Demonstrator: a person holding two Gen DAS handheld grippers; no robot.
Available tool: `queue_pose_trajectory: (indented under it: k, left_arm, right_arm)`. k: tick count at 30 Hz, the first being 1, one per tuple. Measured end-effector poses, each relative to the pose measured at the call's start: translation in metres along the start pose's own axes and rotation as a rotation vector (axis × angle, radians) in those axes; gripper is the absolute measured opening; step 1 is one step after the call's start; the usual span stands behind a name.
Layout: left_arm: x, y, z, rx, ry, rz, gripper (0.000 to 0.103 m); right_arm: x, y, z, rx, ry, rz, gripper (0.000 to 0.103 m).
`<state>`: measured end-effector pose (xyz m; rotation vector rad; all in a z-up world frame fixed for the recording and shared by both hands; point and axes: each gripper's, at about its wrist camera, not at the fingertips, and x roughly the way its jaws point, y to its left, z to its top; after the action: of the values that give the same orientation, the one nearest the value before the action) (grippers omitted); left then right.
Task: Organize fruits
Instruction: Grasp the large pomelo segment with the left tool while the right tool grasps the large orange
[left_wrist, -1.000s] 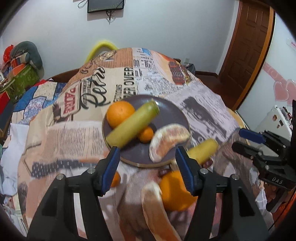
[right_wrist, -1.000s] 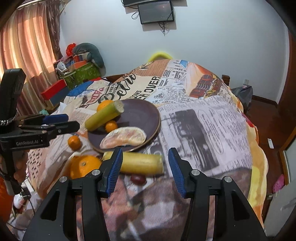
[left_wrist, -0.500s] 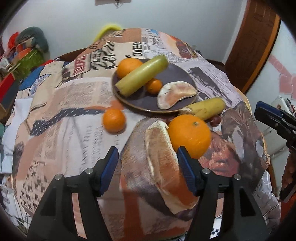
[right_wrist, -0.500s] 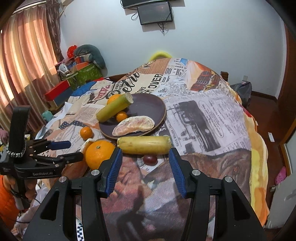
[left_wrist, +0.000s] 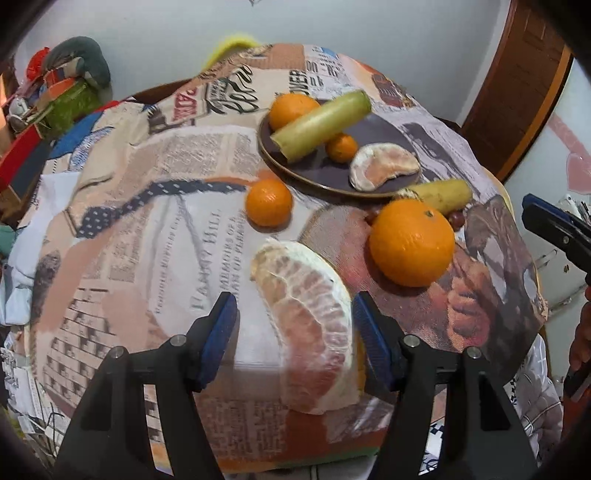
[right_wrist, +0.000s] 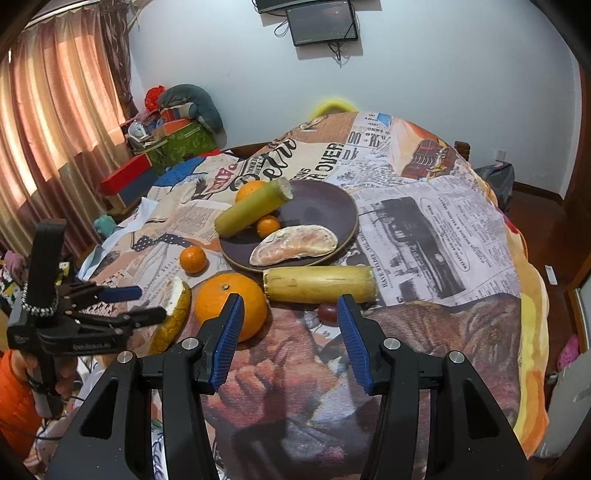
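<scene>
A peeled pomelo wedge (left_wrist: 310, 325), big orange (left_wrist: 412, 242) and small mandarin (left_wrist: 269, 202) lie beside the fruit-laden plate (left_wrist: 317, 173).

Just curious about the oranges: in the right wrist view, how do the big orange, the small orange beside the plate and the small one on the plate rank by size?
1. Big orange, clearly largest.
2. The two small ones and look alike; no ranking.

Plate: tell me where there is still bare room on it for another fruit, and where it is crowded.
The plate is bare on its far right half, bordered by its rim and by the pomelo segment in front. The left half is crowded: the sugarcane piece lies over an orange and a small mandarin.
</scene>
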<state>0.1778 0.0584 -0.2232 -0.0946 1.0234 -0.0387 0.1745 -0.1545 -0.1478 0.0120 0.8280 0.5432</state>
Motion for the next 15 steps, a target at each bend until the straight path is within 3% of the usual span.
queue_pose_trajectory:
  k: [6, 10, 15]
  left_arm:
    - [0.017, -0.001, -0.002, -0.039, 0.030, -0.022, 0.065]
    - [0.019, -0.007, -0.004, -0.020, -0.001, 0.005, 0.064]
    - [0.014, -0.010, -0.004, 0.015, -0.007, -0.017, 0.052]
  right_arm:
    - [0.006, 0.007, -0.002, -0.009, 0.022, 0.018, 0.049]
    - [0.012, 0.013, -0.002, -0.008, 0.032, 0.037, 0.052]
    - [0.021, 0.023, -0.003, -0.012, 0.045, 0.055, 0.056]
